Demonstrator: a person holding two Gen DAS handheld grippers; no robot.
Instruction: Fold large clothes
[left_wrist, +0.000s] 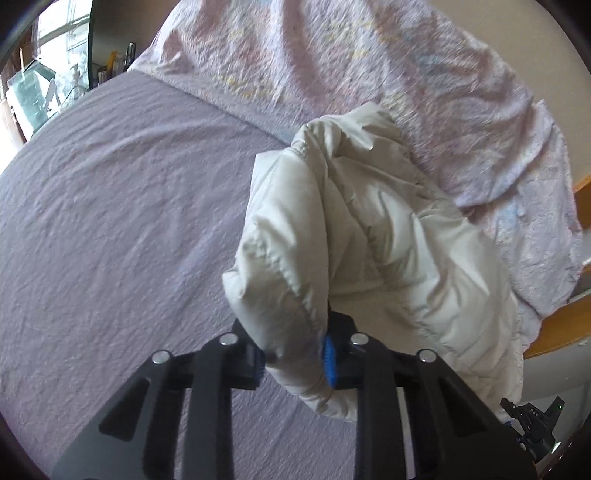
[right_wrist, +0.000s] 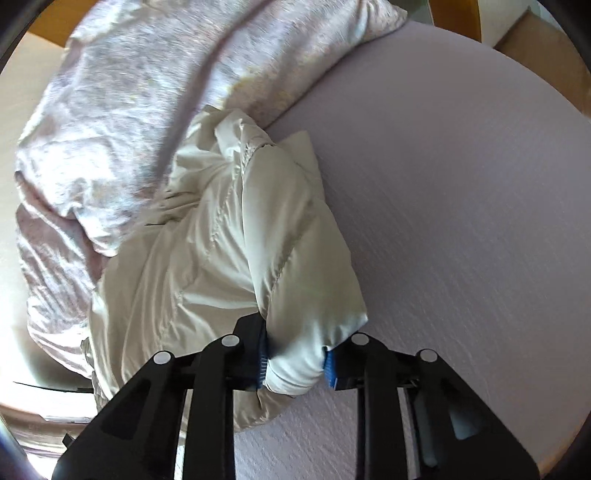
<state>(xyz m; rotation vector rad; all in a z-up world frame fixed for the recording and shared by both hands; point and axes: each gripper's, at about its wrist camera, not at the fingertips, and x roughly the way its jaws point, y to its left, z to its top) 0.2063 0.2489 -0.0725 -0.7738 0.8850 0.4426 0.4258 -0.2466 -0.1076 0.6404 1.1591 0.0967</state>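
A white padded jacket (left_wrist: 354, 229) hangs bunched above the lilac bed sheet (left_wrist: 110, 221). My left gripper (left_wrist: 295, 360) is shut on a fold of the jacket between its blue pads (left_wrist: 329, 363). In the right wrist view the same jacket (right_wrist: 229, 236) hangs from my right gripper (right_wrist: 295, 363), which is shut on another thick fold of it; its blue pads (right_wrist: 331, 369) press both sides. The jacket's far end rests against the crumpled quilt. Most of the jacket's shape is hidden in its own folds.
A crumpled pink patterned quilt (left_wrist: 332, 59) lies across the far side of the bed and shows in the right wrist view (right_wrist: 129, 92). A wooden bed frame (left_wrist: 561, 325) runs along the right edge. A window and shelf clutter (left_wrist: 55, 74) stand beyond the bed's left corner.
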